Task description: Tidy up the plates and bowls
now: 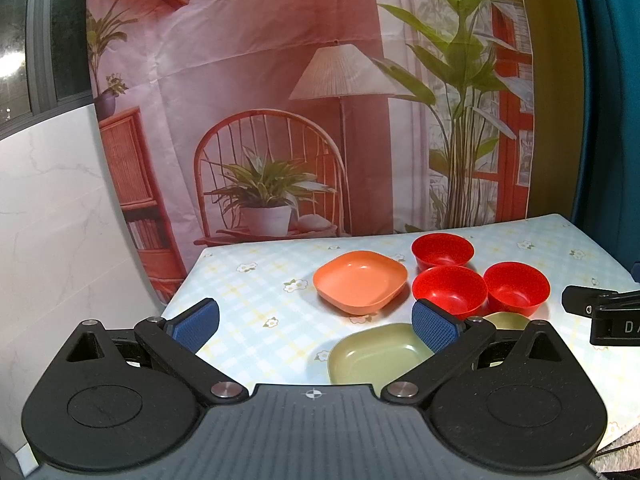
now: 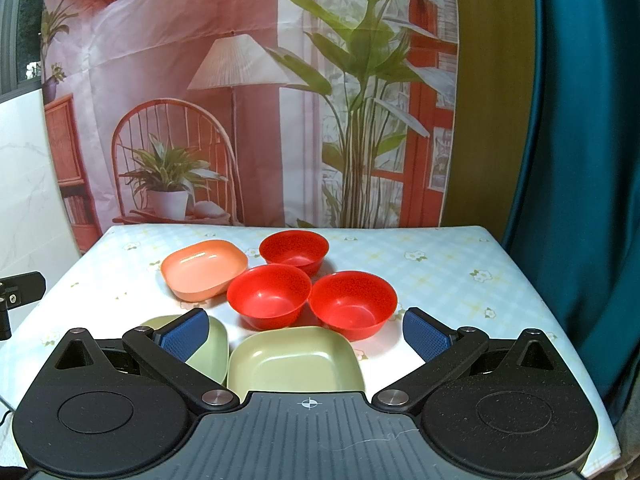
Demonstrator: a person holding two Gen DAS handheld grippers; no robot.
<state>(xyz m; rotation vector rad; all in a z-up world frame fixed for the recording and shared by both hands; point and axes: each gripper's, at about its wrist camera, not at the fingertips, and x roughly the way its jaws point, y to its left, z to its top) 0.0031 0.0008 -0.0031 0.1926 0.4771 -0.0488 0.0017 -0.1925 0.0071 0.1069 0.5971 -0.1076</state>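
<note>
Left gripper and right gripper: fingers spread wide, empty (both above table's near edge). On the floral checked tablecloth: three red plastic bowls clustered, orange square plate beside, two green square plates nearest.

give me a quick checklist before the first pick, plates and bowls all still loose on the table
1. Left gripper open and empty: ok.
2. Right gripper open and empty: ok.
3. All three red bowls upright and unstacked, back bowl, middle bowl, right bowl: ok.
4. Middle bowl has room for the fingers: not ok, its rim is close against the right bowl and the orange plate.
5. Nearest green plate sits free in front of the right gripper: ok.
6. Second green plate fully visible: not ok, a gripper finger covers part of it in both views.
</note>
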